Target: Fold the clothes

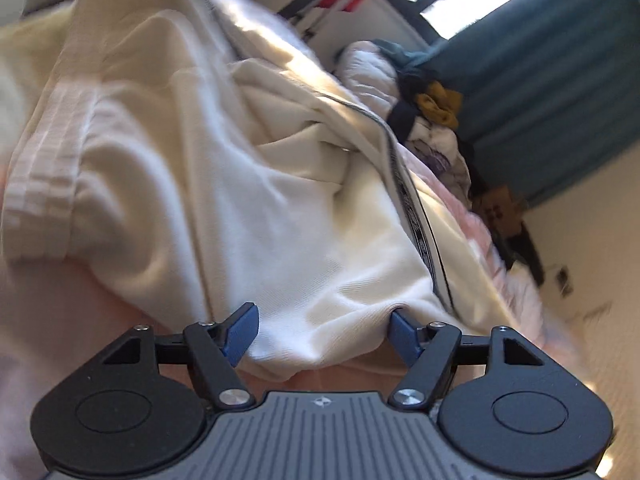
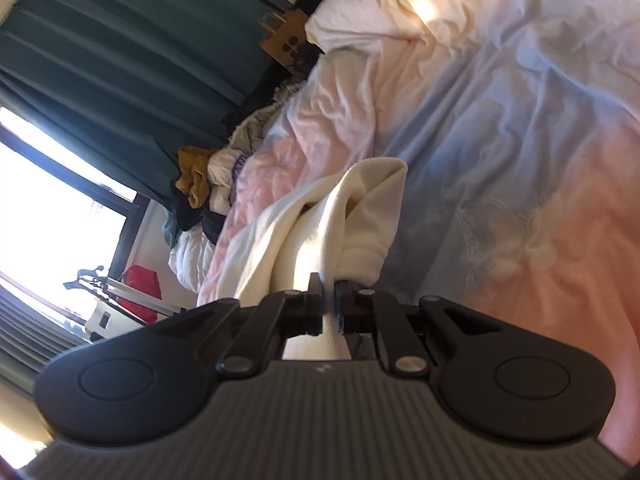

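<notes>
A cream-white garment (image 1: 208, 184) with pale stripes and a dark-trimmed edge lies rumpled on the pink and blue bed cover (image 1: 52, 320). My left gripper (image 1: 324, 332) is open, its blue fingertips (image 1: 242, 334) on either side of the garment's near corner. My right gripper (image 2: 329, 308) is shut on a fold of the cream garment (image 2: 352, 216), which rises bunched from between the jaws above the bed cover (image 2: 520, 160).
A heap of other clothes, with a mustard piece (image 1: 438, 104) on it, sits at the bed's far edge; it also shows in the right wrist view (image 2: 196, 178). Teal curtains (image 2: 120, 60) and a bright window stand behind. A cardboard box (image 2: 286, 36) is near the bed.
</notes>
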The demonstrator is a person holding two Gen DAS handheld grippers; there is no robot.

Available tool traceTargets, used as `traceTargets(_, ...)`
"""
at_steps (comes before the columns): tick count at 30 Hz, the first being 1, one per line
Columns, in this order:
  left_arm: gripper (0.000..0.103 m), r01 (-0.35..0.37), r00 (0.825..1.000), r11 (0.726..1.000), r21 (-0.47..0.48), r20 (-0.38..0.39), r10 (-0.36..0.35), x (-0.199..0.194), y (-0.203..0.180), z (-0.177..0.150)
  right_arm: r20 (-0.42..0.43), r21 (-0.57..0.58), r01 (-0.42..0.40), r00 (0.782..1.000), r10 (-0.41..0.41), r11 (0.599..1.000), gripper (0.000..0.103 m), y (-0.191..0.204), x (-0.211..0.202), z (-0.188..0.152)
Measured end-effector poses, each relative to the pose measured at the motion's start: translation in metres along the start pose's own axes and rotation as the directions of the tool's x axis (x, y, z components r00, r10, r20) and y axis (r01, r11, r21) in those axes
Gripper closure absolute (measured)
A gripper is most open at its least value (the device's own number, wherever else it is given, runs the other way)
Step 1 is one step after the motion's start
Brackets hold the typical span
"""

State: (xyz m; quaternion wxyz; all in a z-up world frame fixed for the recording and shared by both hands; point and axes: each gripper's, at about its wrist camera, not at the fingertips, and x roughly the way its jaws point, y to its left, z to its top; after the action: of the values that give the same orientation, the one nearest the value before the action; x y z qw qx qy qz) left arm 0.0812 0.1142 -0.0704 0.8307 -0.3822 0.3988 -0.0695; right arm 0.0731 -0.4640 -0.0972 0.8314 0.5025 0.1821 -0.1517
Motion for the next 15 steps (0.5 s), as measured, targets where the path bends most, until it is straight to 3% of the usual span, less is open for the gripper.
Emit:
traceTargets(2, 0.031, 0.014, 1.000, 0.994, -0.107, -0.020, -0.016, -0.003, 0.018, 0.007, 0.030, -0.017, -0.002, 1.000, 0.002, 1.000, 0.094, 0.005, -0.002, 0.000)
traceTargets(4, 0.031, 0.017, 0.999, 0.990, -0.137, -0.025, -0.020, -0.011, 0.026, 0.010, 0.060, -0.027, -0.005, 0.998, 0.006, 1.000, 0.094, 0.009, -0.004, 0.001)
traceTargets(10, 0.019, -0.012, 0.997, 0.971, -0.240, 0.075, 0.031, -0.052, 0.047, 0.019, 0.117, -0.034, -0.024, 0.993, 0.027, 0.999, 0.094, 0.016, -0.005, 0.004)
traceTargets(12, 0.019, -0.053, 0.996, 0.954, -0.295, 0.056, 0.073, -0.050, 0.060, 0.023, 0.136, -0.055, -0.022, 0.990, 0.029, 0.998, 0.094, 0.022, -0.006, 0.004)
traceTargets(15, 0.019, -0.064, 0.998, 0.922, -0.382, 0.001, 0.070, -0.032, 0.083, 0.026, 0.199, -0.098, -0.034, 0.978, 0.053, 0.995, 0.094, 0.033, -0.015, 0.004)
